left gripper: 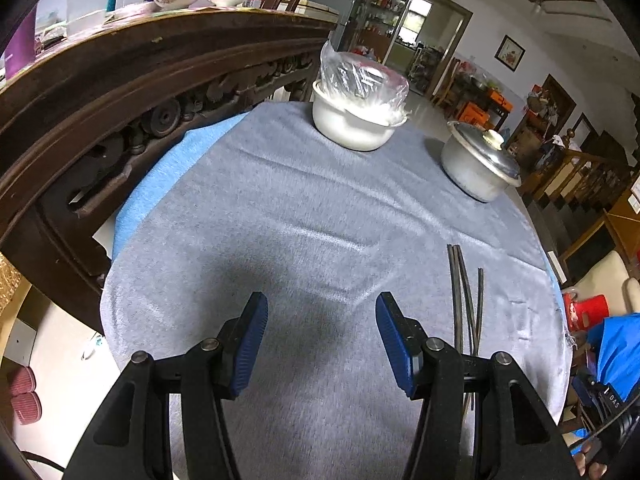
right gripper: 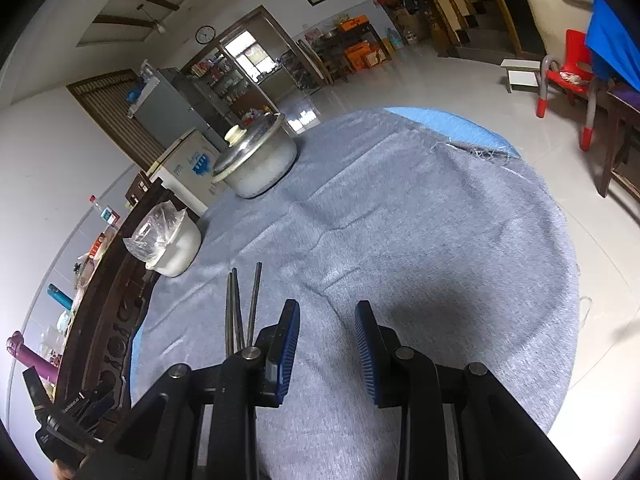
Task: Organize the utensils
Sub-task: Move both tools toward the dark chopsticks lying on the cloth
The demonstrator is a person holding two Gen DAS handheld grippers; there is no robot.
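Observation:
Several dark chopsticks lie loosely crossed on the grey tablecloth, just right of my left gripper, which stands open with nothing between its blue pads. In the right wrist view the same chopsticks lie just left of my right gripper, their near ends hidden behind its left finger. That gripper's jaws stand narrowly apart over bare cloth and hold nothing.
A white pot covered with a clear plastic bag and a lidded metal pot stand at the table's far side. A dark carved wooden cabinet borders the table on the left. A red plastic chair stands on the floor beyond.

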